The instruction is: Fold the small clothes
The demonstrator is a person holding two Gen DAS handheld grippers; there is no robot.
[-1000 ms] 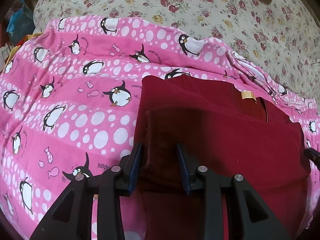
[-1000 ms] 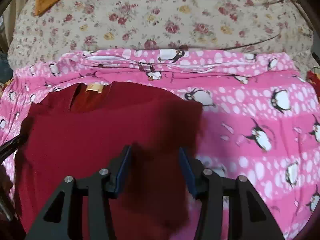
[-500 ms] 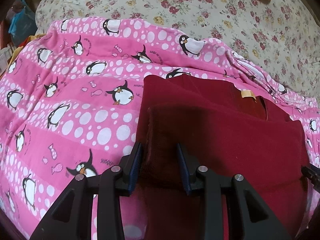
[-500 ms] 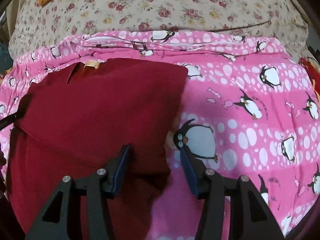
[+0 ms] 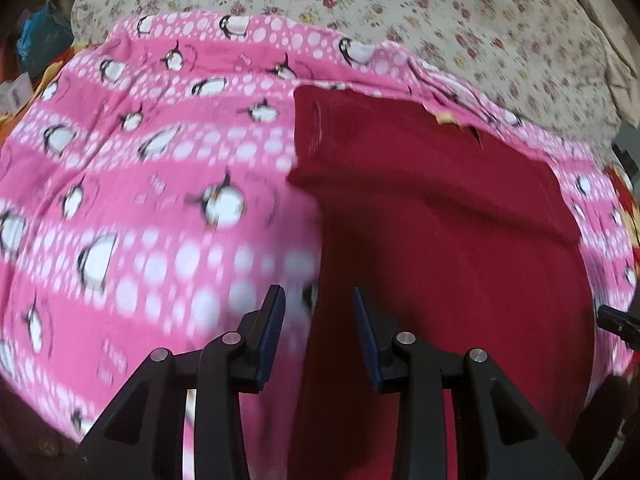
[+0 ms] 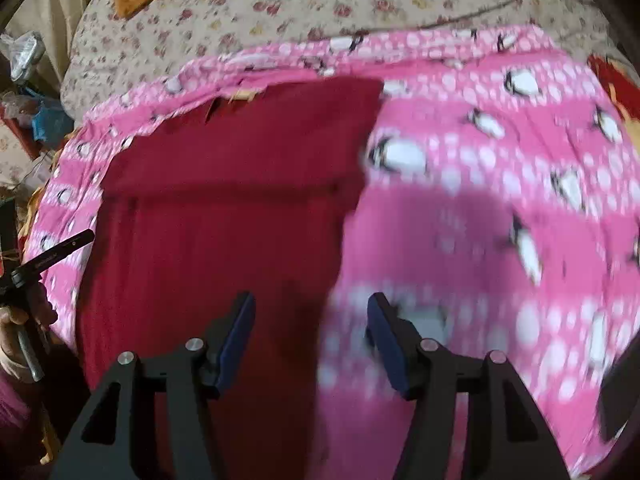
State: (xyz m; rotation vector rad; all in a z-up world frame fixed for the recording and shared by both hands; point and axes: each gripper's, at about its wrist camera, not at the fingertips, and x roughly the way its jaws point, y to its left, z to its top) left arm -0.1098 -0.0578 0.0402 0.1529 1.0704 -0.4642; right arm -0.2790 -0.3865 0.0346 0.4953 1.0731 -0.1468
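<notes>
This is a home bedroom: a cream bedspread printed with small red roses (image 5: 460,12) covers a bed, a pink fleece blanket patterned with penguins and white dots (image 5: 160,184) lies over it, and crumpled plastic bags (image 6: 36,92) clutter the bedside.

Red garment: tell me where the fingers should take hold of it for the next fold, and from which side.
Probably the near side edges of the red garment, which lies flat on the penguin blanket. Bring the left gripper onto its left edge and the right gripper onto its right edge, both from the near side; each open gripper straddles its edge.
</notes>
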